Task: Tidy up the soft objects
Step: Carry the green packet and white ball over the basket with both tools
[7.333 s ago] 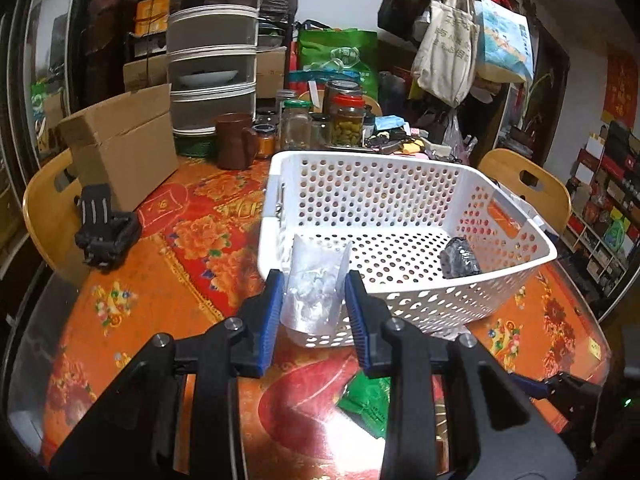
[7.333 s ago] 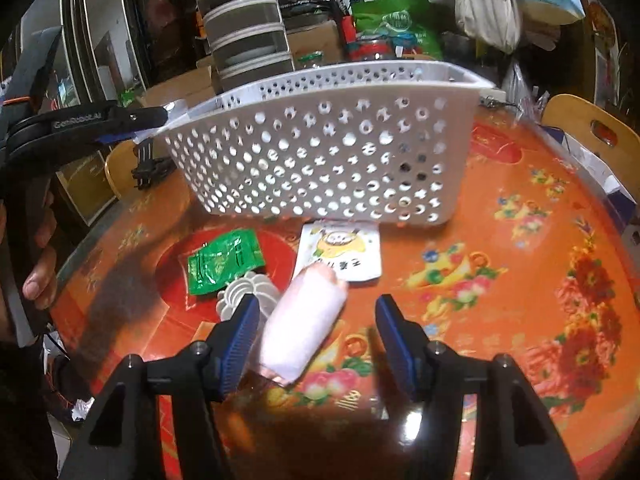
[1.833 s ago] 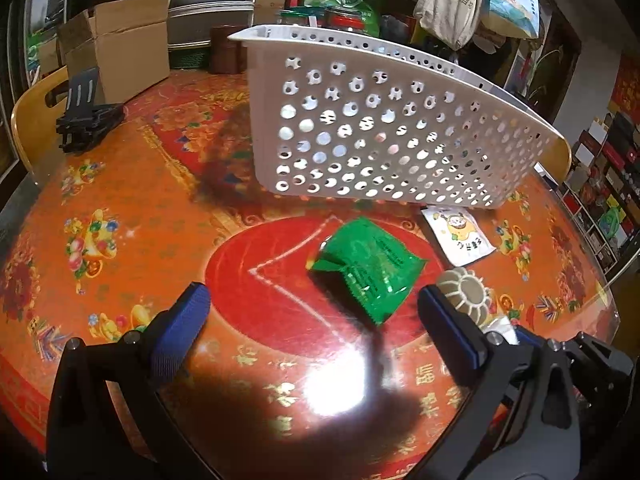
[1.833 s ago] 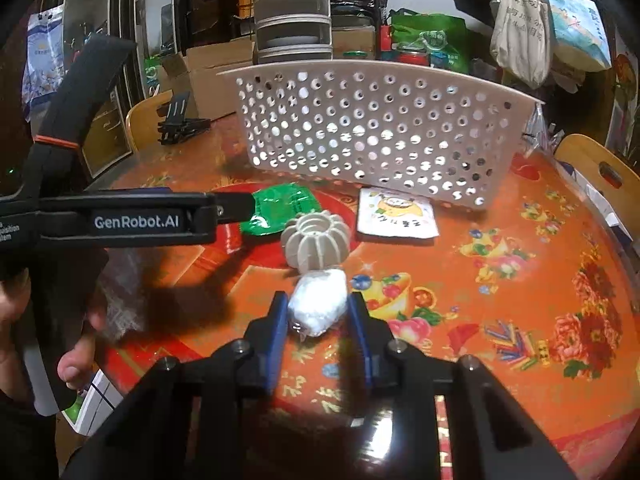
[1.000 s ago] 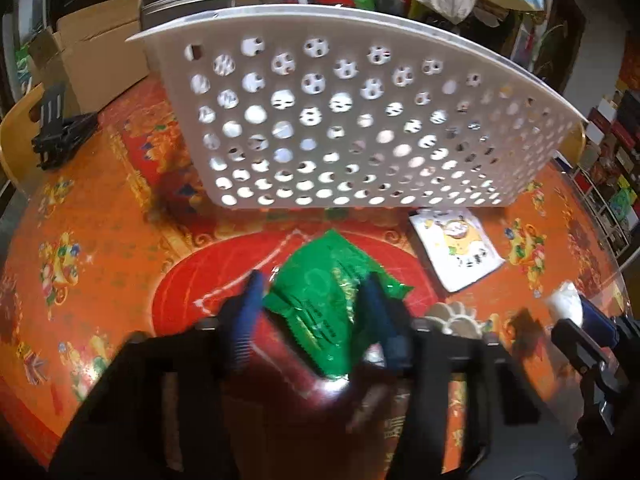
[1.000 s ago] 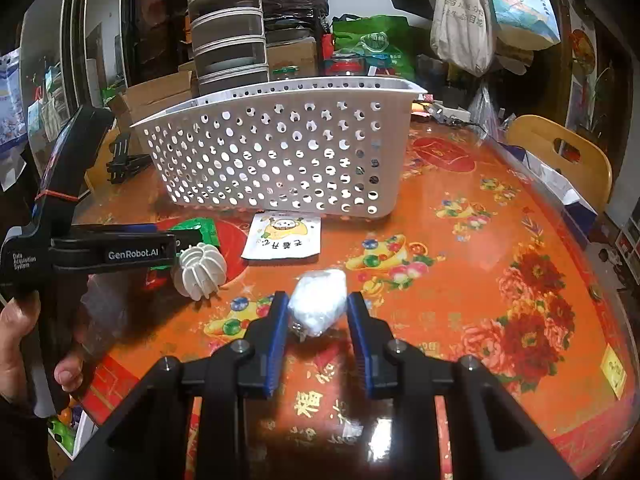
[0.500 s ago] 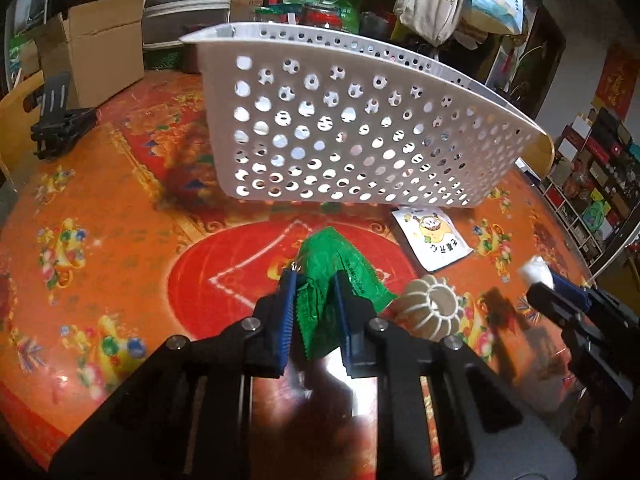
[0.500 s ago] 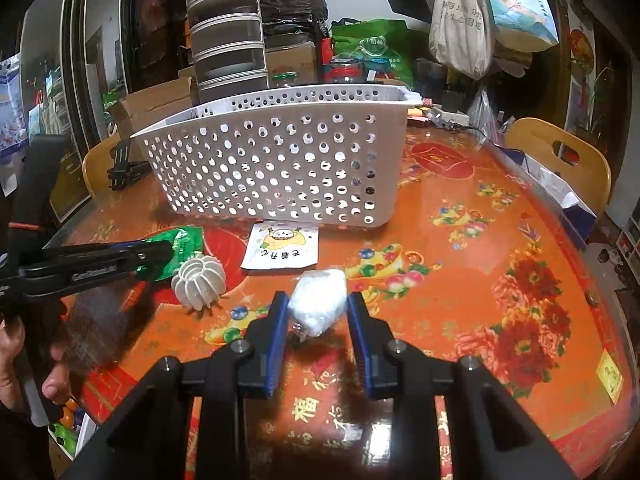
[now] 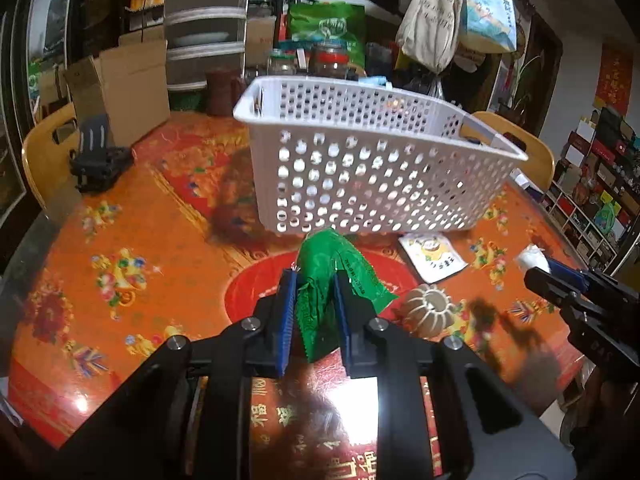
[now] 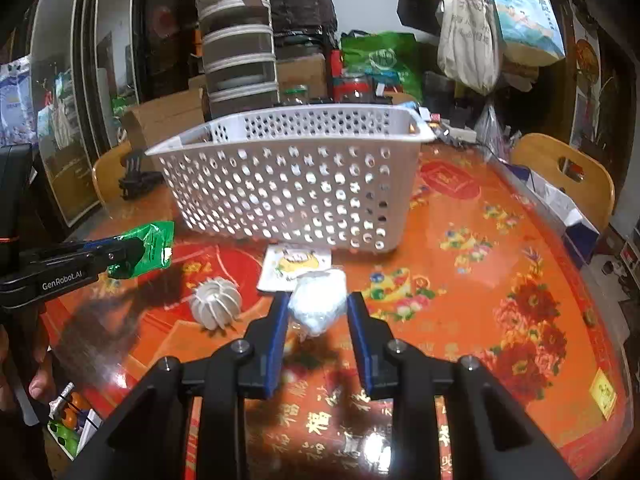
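Observation:
My left gripper (image 9: pixel 314 280) is shut on a green packet (image 9: pixel 334 272) and holds it above the orange table, in front of the white perforated basket (image 9: pixel 372 184). The packet also shows in the right wrist view (image 10: pixel 150 246). My right gripper (image 10: pixel 318 304) is shut on a white wrapped soft bundle (image 10: pixel 318 306), held above the table short of the basket (image 10: pixel 296 196). The bundle shows at the right of the left wrist view (image 9: pixel 530 258).
A white ribbed round object (image 10: pixel 216 302) and a flat white cartoon sachet (image 10: pixel 296 266) lie on the table before the basket. Jars, stacked containers (image 10: pixel 238 68), a cardboard box (image 9: pixel 120 88) and a black clamp (image 9: pixel 98 158) stand behind. Wooden chairs (image 10: pixel 568 176) ring the table.
My left gripper closed on the green packet and lifted it off the table toward the basket. My right gripper, still holding the white bundle, has risen slightly.

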A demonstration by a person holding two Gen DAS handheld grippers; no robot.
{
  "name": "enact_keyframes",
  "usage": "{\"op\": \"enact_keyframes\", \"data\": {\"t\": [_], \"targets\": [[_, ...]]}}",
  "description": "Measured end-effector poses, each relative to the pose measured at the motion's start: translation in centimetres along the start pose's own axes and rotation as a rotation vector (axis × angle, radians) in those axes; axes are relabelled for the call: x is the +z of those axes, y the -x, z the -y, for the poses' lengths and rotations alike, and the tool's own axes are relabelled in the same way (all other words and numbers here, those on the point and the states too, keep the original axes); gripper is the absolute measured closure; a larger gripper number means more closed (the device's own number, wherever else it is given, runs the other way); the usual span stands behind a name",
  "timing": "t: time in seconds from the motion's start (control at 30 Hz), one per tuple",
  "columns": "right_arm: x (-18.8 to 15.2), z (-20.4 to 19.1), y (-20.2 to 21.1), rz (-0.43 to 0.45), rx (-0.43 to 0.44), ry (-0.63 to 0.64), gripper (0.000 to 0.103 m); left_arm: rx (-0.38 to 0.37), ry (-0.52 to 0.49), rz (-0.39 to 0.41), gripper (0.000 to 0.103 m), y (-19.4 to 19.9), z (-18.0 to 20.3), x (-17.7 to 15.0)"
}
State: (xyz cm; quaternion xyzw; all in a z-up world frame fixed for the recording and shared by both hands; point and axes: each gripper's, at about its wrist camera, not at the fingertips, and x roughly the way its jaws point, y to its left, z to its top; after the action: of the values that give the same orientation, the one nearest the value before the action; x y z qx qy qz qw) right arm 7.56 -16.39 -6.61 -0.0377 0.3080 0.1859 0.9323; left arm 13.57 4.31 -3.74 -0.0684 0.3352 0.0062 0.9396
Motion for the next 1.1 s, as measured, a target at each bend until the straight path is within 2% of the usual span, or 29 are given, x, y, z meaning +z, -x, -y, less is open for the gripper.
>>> {"op": "enact_keyframes", "data": {"t": [0.33, 0.63, 0.9, 1.1], "targets": [[2.5, -0.9, 2.5, 0.059, 0.000, 0.041, 0.074, -0.001, -0.016, 0.078, 0.086, 4.4, 0.6, 2.1], [6.0, -1.6, 4.2, 0.128, -0.012, 0.073, 0.074, -0.015, -0.026, 0.114, 0.086, 6.4, 1.3, 5.1], [8.9, -1.3, 4.2, 0.147, -0.020, 0.077, 0.074, -0.038, -0.026, 0.121, 0.086, 6.4, 1.6, 8.8], [12.9, -0.7, 3.1, 0.142, -0.014, 0.073, 0.074, -0.039, -0.034, 0.115, 0.086, 5.6, 1.9, 12.5]]}}
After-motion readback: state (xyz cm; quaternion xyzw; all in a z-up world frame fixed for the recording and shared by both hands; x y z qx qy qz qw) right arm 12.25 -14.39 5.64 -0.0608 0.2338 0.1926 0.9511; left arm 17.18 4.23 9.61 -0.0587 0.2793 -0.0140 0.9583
